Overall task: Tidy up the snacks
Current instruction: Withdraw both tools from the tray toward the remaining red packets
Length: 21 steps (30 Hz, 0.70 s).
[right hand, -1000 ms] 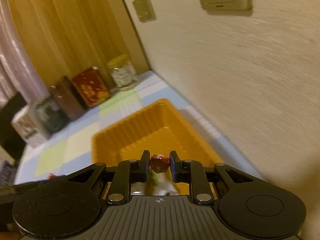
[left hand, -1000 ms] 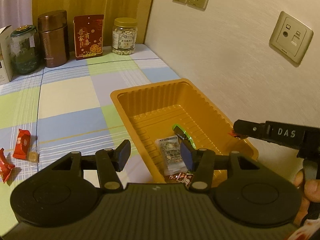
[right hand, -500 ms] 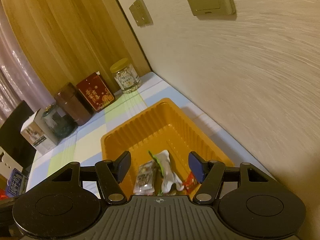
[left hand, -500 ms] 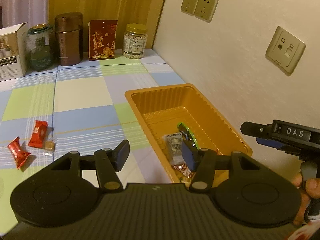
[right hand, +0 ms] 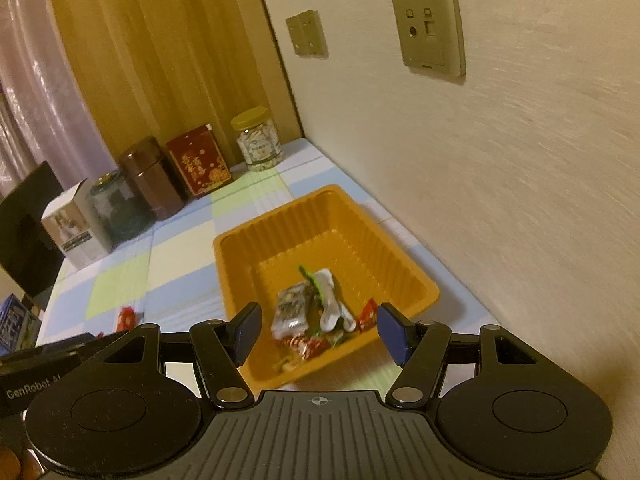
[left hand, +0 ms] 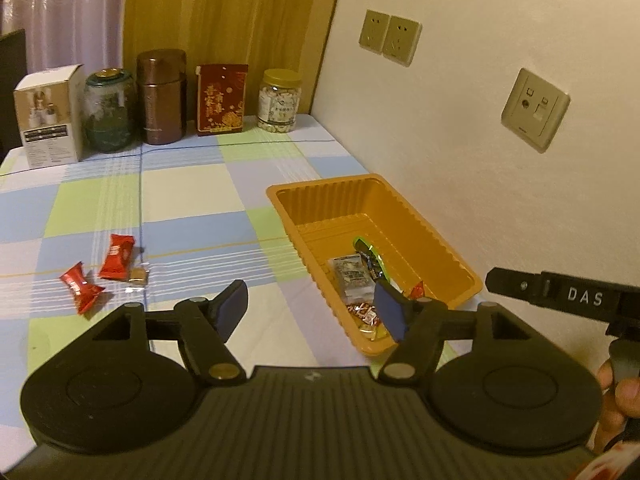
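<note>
An orange plastic tray (left hand: 404, 216) (right hand: 280, 224) sits by the wall and holds several wrapped snacks, among them a silver packet (left hand: 352, 276) (right hand: 290, 308) and a small red candy (right hand: 367, 314). Two red candies (left hand: 116, 256) (left hand: 80, 288) and a small clear-wrapped sweet (left hand: 138, 278) lie loose on the checked cloth to the tray's left. My left gripper (left hand: 312, 310) hovers above the tray's near left corner; its jaws are opening with nothing between them. My right gripper (right hand: 320, 330) hangs open and empty over the tray's near end.
Along the back stand a white box (left hand: 50, 114), a green jar (left hand: 108, 110), a brown canister (left hand: 160, 96), a red tin (left hand: 220, 100) and a yellow-lidded jar (left hand: 280, 100). The wall (left hand: 480, 140) with sockets runs close along the tray's right side. A hand (left hand: 616, 400) holds the right gripper's handle.
My right gripper let go of the small red candy, which now lies in the tray. Both grippers pulled back and up from the tray, and the left jaws spread wider.
</note>
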{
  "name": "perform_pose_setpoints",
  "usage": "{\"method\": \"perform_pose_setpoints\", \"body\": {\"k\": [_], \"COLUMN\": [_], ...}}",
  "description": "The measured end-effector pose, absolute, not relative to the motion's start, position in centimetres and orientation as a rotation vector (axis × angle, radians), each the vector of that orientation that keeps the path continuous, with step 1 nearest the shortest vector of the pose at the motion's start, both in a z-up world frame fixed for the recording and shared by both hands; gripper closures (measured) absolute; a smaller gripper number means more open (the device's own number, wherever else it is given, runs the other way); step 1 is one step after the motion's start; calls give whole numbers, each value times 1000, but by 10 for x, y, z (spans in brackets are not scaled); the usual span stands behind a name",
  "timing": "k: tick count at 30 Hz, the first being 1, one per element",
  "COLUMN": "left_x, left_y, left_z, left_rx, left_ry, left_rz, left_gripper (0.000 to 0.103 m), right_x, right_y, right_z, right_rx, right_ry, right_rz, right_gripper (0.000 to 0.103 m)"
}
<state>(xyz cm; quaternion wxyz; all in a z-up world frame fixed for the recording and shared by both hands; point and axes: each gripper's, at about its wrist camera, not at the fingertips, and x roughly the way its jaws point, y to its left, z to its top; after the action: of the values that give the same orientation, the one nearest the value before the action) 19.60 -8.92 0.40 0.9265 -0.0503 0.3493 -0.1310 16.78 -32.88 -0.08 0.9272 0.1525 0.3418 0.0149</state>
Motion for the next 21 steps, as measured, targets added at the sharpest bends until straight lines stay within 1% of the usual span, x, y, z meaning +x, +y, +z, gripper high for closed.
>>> {"method": "perform_pose_setpoints", "body": {"k": [8, 21], "left_x": [170, 142], "left_y": [-64, -13], "left_z": [15, 17], "left_rx": [-109, -135], "left_ry": [700, 691], "left_rz": [-227, -145], "left_gripper": [34, 32], "right_x": [146, 143], "right_y": [-308, -265], "right_z": [13, 16], "right_rx": [285, 248], "right_ry": [690, 686], "right_rz": [61, 145], "right_gripper": [39, 39]}}
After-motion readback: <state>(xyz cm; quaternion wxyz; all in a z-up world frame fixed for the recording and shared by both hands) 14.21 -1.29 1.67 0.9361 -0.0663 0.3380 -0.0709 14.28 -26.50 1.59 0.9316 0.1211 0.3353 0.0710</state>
